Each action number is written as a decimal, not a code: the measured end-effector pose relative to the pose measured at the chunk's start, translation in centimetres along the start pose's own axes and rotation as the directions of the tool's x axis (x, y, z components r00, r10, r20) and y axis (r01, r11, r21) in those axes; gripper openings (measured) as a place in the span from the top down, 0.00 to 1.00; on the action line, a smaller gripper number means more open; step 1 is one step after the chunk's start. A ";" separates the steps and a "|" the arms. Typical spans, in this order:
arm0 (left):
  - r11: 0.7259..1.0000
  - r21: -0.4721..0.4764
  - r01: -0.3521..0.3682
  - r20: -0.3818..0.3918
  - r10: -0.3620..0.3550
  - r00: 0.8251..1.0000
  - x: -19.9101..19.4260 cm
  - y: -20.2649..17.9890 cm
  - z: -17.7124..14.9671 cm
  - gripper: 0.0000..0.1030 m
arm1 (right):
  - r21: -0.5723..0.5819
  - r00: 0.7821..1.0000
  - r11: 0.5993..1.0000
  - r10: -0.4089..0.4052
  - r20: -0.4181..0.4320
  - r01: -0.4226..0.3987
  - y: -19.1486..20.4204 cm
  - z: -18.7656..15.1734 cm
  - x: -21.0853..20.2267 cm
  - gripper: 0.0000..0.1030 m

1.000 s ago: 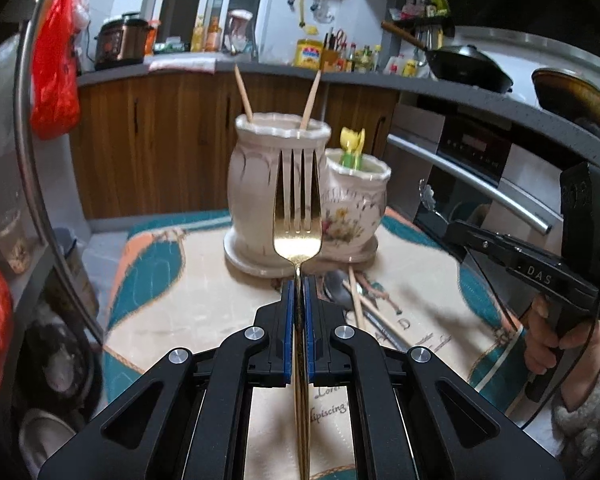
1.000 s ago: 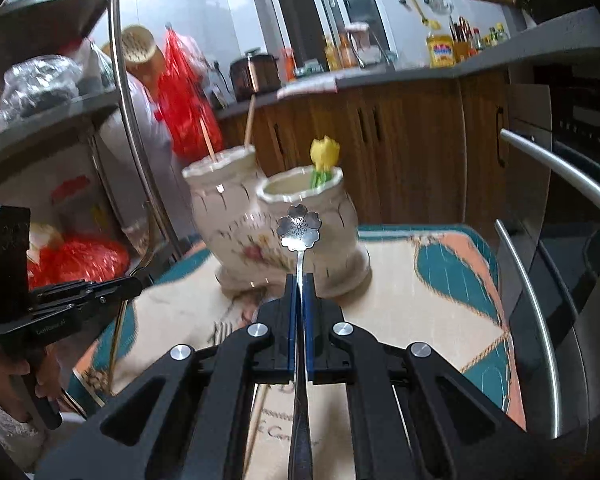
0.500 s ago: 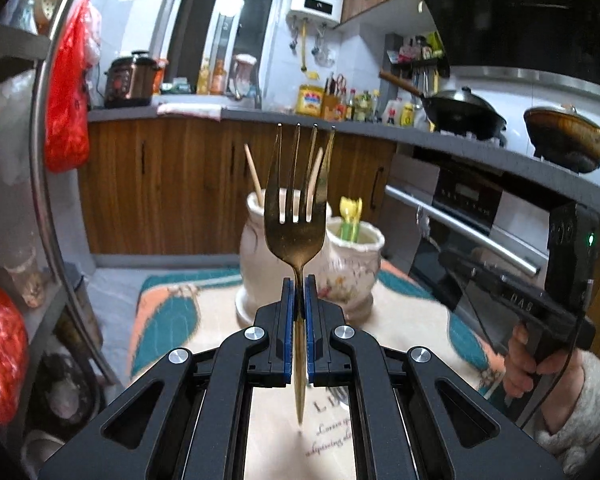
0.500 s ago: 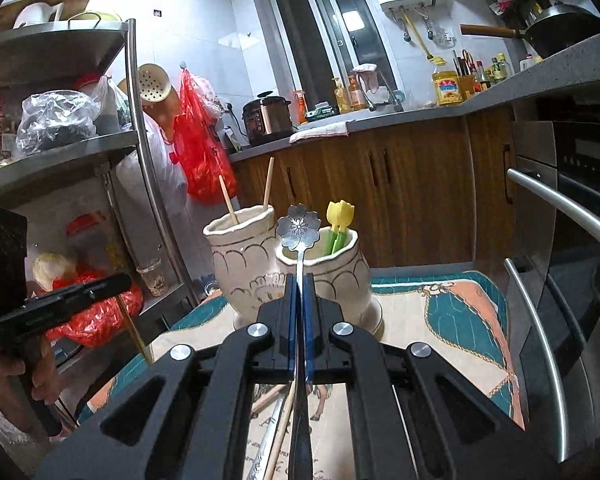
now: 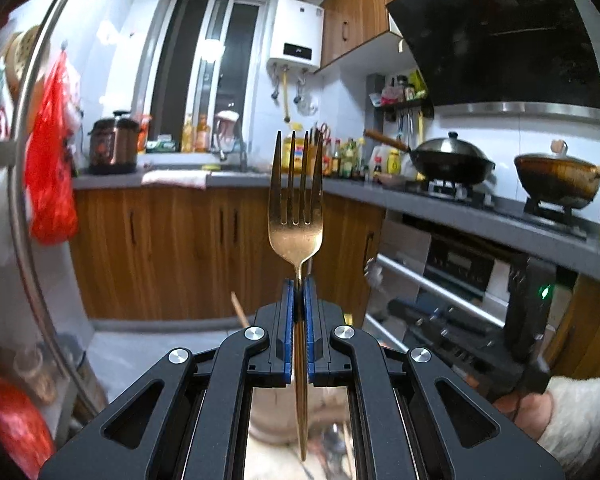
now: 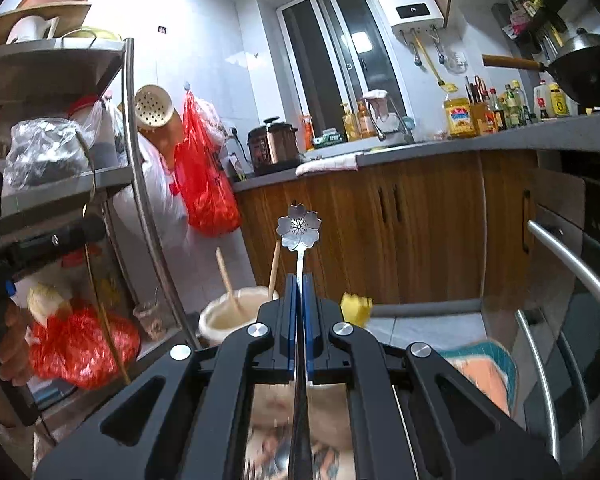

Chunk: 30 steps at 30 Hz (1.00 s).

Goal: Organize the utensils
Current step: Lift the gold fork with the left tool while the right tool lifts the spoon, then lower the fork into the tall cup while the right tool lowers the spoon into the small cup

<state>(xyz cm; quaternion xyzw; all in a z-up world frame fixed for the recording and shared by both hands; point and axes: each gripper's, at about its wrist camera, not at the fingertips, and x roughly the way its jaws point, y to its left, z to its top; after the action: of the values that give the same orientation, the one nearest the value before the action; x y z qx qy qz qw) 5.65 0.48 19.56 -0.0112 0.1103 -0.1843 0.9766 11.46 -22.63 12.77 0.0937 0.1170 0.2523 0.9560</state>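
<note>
The left gripper points nearly level, its blue-padded jaws clamped on the neck of a gold fork standing tines-up. The right gripper is likewise near level, jaws pinched on a flower-ended silver spoon. A hand in a pale sleeve grips the right gripper's handle; another hand grips the left gripper's.

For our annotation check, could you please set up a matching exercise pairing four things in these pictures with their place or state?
Things:
1. fork
2. spoon
3. chopsticks
4. red bag

Places:
A. standing in the cream jar
B. clamped in the left gripper
C. hanging by the wall
D. clamped in the right gripper

Pairs: 1-B, 2-D, 3-A, 4-C
</note>
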 end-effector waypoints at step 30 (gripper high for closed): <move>0.997 0.034 -0.075 -0.073 0.078 0.994 10.4 1.9 -1.2 0.94 | 0.063 0.993 0.993 -0.105 0.056 0.102 -3.1 -0.4 9.6 0.97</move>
<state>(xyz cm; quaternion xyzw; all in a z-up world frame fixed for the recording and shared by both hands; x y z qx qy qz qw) 15.51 -1.56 16.03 0.0152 0.1442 -0.1489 0.9782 20.91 -20.37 9.91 0.1238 0.1007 0.1958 0.9676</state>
